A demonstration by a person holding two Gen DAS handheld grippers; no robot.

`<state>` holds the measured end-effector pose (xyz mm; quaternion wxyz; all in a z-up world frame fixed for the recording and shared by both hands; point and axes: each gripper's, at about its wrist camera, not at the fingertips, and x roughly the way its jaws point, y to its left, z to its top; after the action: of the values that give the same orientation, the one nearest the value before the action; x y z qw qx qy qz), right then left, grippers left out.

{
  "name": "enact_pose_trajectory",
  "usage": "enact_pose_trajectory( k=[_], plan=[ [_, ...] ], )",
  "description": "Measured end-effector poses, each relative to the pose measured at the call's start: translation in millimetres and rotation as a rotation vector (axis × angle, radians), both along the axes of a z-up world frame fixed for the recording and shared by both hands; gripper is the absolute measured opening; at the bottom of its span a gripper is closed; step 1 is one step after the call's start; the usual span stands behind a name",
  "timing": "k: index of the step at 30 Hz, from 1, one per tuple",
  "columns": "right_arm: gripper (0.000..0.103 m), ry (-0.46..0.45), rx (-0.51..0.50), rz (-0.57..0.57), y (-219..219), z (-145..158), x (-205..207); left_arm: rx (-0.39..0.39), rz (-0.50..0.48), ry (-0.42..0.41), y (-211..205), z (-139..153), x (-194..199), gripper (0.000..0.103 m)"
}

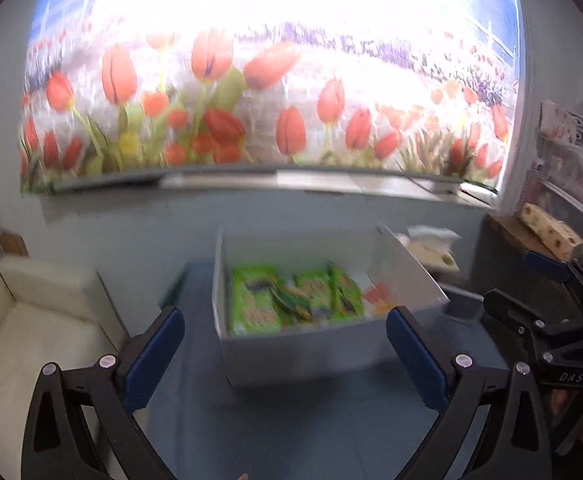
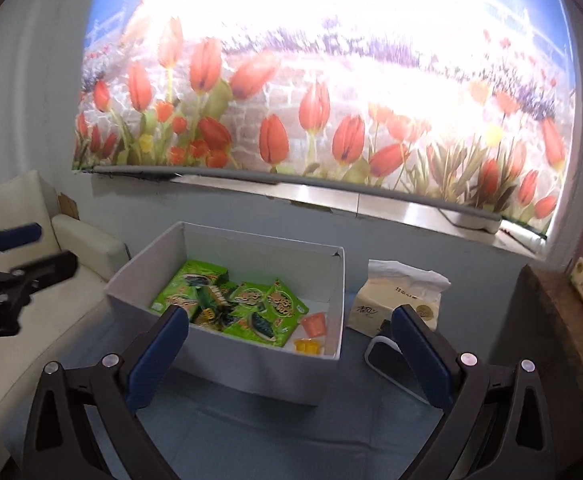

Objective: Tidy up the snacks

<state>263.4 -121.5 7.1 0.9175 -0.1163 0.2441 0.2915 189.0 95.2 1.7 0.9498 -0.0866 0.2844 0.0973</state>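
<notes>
A white open box (image 2: 251, 372) stands on the blue table, holding several green snack packets (image 2: 247, 304), an orange jelly cup (image 2: 315, 323) and a yellow jelly cup (image 2: 308, 346). The box (image 1: 303, 356) and its green packets (image 1: 291, 300) also show, blurred, in the left wrist view. My left gripper (image 1: 285, 328) is open and empty, just in front of the box. My right gripper (image 2: 289, 328) is open and empty, held in front of and above the box. Each gripper shows at the side of the other's view: the right one (image 1: 547, 300), the left one (image 2: 23, 256).
A pack of tissues (image 2: 399, 300) and a small white-rimmed dark tray (image 2: 391, 360) lie right of the box. A cream sofa (image 2: 51, 280) is at the left. A tulip-print blind (image 2: 311, 100) covers the window behind. A wooden shelf (image 2: 559, 340) with boxes stands at the right.
</notes>
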Motion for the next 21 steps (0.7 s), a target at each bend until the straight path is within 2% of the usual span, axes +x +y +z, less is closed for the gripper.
enact_pose_trajectory(
  k=[1,4,5,7,8,12,16,18,21],
  plan=[
    [0.103,0.028,0.003,-0.004,-4,-1,-6,-0.001,0.009,0.024,-2,-4,-7,0.103],
    [0.103,0.071,-0.015,0.002,-16,-7,-32,0.061,0.065,0.016,-18,-7,-38,0.103],
    [0.103,0.075,-0.024,-0.012,-22,-8,-42,0.058,0.052,0.003,-24,-5,-52,0.103],
    [0.103,0.097,-0.016,-0.052,-34,-8,-57,-0.004,-0.030,0.001,-35,-1,-76,0.103],
    [0.103,0.116,-0.013,-0.060,-39,-8,-63,-0.021,-0.031,0.006,-39,2,-84,0.103],
    [0.103,0.174,0.057,-0.014,-60,3,-94,0.033,0.018,-0.014,-58,23,-122,0.103],
    [0.103,0.111,0.047,-0.019,-67,24,-123,0.021,0.006,0.000,-68,41,-145,0.103],
    [0.103,0.089,0.053,-0.013,-69,33,-136,-0.002,0.039,0.011,-66,42,-153,0.103],
    [0.103,0.078,0.061,0.013,-70,40,-149,0.014,0.037,0.036,-67,39,-160,0.103]
  ],
)
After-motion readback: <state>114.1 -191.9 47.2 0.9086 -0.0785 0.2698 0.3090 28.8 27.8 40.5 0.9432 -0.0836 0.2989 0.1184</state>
